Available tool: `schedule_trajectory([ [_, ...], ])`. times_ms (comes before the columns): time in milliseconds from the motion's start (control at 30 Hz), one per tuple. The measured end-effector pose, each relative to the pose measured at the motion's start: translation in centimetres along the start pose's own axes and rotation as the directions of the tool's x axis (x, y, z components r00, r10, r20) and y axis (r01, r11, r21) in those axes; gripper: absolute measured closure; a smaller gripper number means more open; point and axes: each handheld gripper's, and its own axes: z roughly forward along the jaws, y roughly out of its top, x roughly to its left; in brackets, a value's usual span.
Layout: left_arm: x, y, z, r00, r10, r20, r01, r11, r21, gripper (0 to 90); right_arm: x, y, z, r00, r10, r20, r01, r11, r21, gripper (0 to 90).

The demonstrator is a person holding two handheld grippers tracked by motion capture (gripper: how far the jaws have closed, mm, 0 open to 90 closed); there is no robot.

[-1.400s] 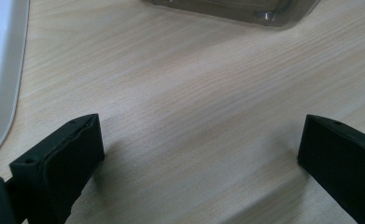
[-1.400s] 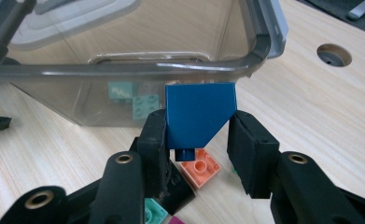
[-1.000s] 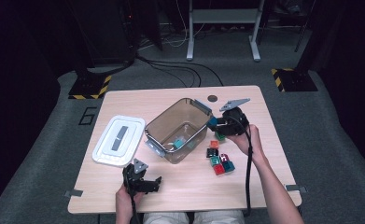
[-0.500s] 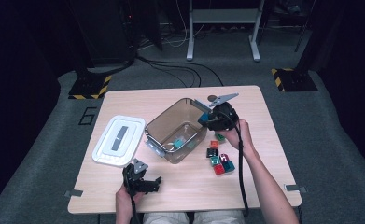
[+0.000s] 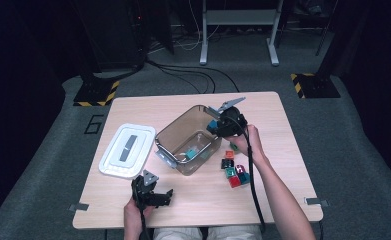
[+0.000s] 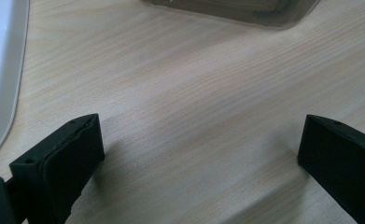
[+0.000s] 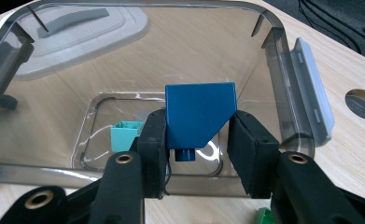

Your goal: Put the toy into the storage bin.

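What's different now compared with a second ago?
The right gripper, shut on the blue block, travelled left from beside the loose blocks to over the clear bin. The left gripper, the white lid and the teal block in the bin stayed put.

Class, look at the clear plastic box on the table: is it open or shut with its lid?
Open. The clear box has no cover; its white lid lies flat on the table beside it, and a teal block sits inside.
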Motion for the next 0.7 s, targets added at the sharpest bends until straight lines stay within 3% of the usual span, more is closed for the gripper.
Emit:
schedule_trajectory([
  [367,0.0,0.0,0.0,1.0000,-0.001,-0.003,0.001,1.0000,-0.005,0.1,0.0,0.3,1.3,1.0000,0.004,-0.004,-0.004,1.000,0.030,56.5],
  [567,0.0,0.0,0.0,1.0000,-0.002,-0.003,0.002,1.0000,-0.005,0.1,0.0,0.2,1.3,0.9998,0.021,-0.003,-0.021,0.999,0.048,31.5],
  [700,0.0,0.0,0.0,1.0000,-0.001,0.000,0.001,1.0000,-0.001,0.1,0.1,-0.1,0.4,0.9998,0.020,-0.004,-0.020,1.000,0.012,18.7],
])
